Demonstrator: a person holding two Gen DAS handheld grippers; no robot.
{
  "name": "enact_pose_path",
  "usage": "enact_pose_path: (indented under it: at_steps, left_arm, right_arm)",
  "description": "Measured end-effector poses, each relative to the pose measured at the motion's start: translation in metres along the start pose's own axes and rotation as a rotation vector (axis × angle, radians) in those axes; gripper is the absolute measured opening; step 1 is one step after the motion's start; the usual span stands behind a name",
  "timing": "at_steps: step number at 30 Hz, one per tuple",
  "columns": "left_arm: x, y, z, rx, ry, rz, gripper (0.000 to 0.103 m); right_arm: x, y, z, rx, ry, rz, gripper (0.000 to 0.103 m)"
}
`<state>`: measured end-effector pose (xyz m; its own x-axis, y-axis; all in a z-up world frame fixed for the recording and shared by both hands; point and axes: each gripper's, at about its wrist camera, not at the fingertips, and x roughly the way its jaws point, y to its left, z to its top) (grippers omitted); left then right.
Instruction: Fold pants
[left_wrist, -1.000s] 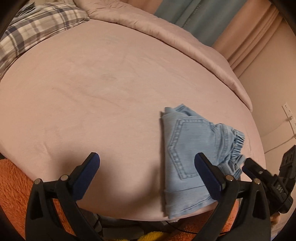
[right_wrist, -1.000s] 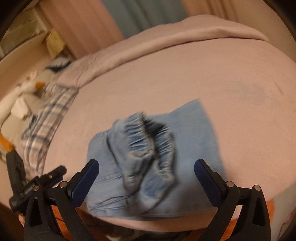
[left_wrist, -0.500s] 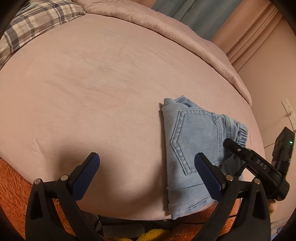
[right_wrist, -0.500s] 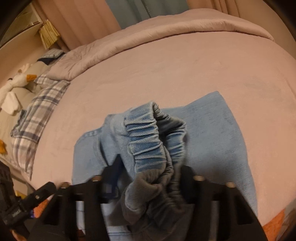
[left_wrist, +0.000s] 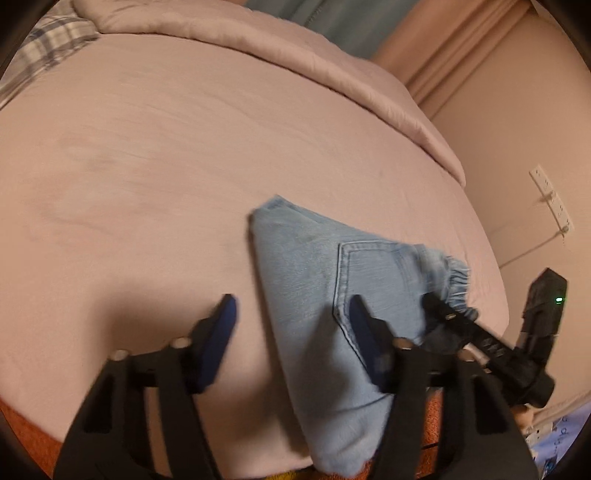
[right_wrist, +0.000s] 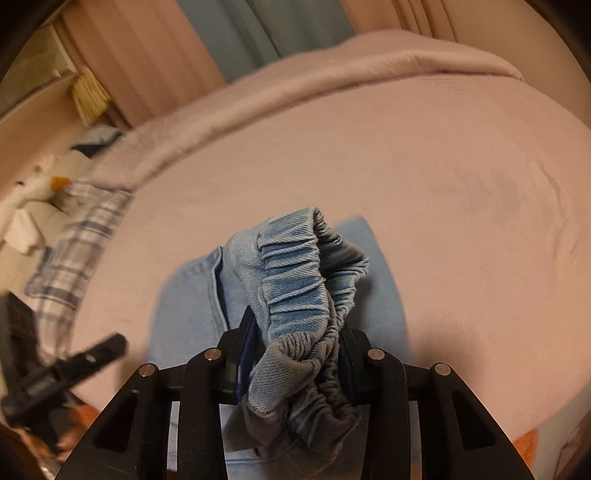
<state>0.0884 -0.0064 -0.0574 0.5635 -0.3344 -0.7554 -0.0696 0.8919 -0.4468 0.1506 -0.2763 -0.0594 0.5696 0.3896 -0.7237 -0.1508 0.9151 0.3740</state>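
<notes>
Two tools are at work on one pair of light-blue denim pants (left_wrist: 325, 295), which lies folded small at the near edge of the pink bed (left_wrist: 155, 155), its lower end hanging a little over that edge.

Farthest left in the left wrist view, the left tool (left_wrist: 291, 314) is closing. Its left pad hangs over bare sheet just beside the pants' folded edge, and its right pad lies over the denim by the back-pocket stitching. That edge sits between the jaws, but the pads do not press on it yet, so nothing is gripped there.

Further right, the right tool (right_wrist: 295, 354) pinches the gathered elastic waistband (right_wrist: 295, 280), its jaws closing on a thick bunch of ruffled cloth that bulges up and over the pads.

My judgement of what could go wrong:
- The left tool may close on the bed sheet along with the denim, since one pad is over sheet; lifting would then drag the bedding.
- It may catch only the top layer of the fold, so the layers slide apart and the fold opens.
- The right tool holds a lumpy, stretchy bunch, not a flat edge. If the elastic slips, the waistband could spring out, or the next fold could come out crooked.
- The end hanging off the bed edge could pull the stack off if one side is released.

No brand, label or tag can be read on the pants. The pale marks on the right tool's arm in the left wrist view are too small and blurred to read.
</notes>
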Motion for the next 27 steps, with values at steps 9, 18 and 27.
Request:
enact_pose_path:
  at_steps: [9, 18, 27]
  left_arm:
    - [0.033, 0.011, -0.008, -0.015, 0.099, -0.018, 0.046]
    - [0.010, 0.021, -0.041, 0.020, 0.146, -0.082, 0.048]
    - [-0.001, 0.015, -0.062, 0.004, 0.158, -0.059, 0.050]
  right_arm:
    - [0.003, -0.018, -0.006, 0.076, 0.027, 0.042, 0.044]
    - [-0.022, -0.014, -0.014, 0.045, -0.014, -0.097, 0.061]
    - [-0.021, -0.041, -0.020, 0.128, 0.002, -0.093, 0.075]
